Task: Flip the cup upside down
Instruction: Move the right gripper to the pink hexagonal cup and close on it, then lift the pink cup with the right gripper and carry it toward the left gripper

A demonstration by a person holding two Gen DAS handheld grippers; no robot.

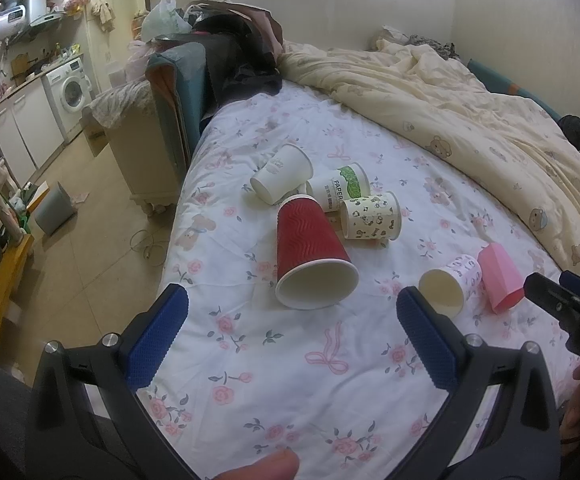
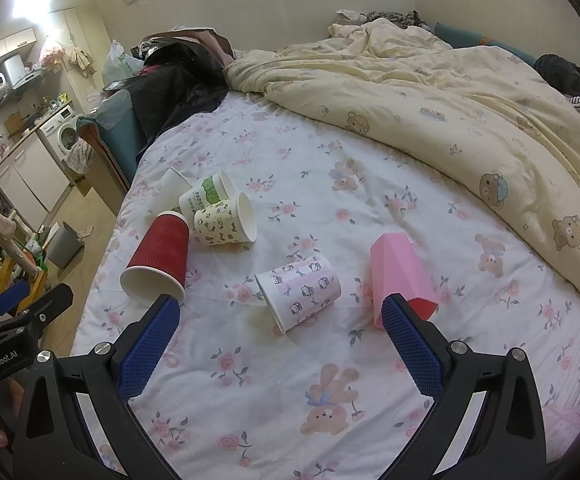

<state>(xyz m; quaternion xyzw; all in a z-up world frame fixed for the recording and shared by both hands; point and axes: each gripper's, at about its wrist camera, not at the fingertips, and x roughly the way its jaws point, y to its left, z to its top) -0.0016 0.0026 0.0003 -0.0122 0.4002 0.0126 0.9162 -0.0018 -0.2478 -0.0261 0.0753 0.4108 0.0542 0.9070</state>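
Left wrist view: left gripper (image 1: 292, 312) level above the floral bedsheet (image 1: 290, 360), spread wide, holding nothing, aimed at the red cup (image 1: 310, 252) lying on its side, mouth toward the camera. Right gripper (image 1: 550, 294) at the right edge, gape impossible to tell here.

Right wrist view: right gripper (image 2: 280, 318) low over the sheet, wide apart, empty, facing the sheep-print cup (image 2: 300, 290) tipped on its side beside the pink cup (image 2: 400, 276).

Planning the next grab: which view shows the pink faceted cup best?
The right wrist view: the pink faceted cup lies on its side, nearly whole, just past the open right gripper. The left wrist view shows it smaller, near the right edge, beside the small floral cup.
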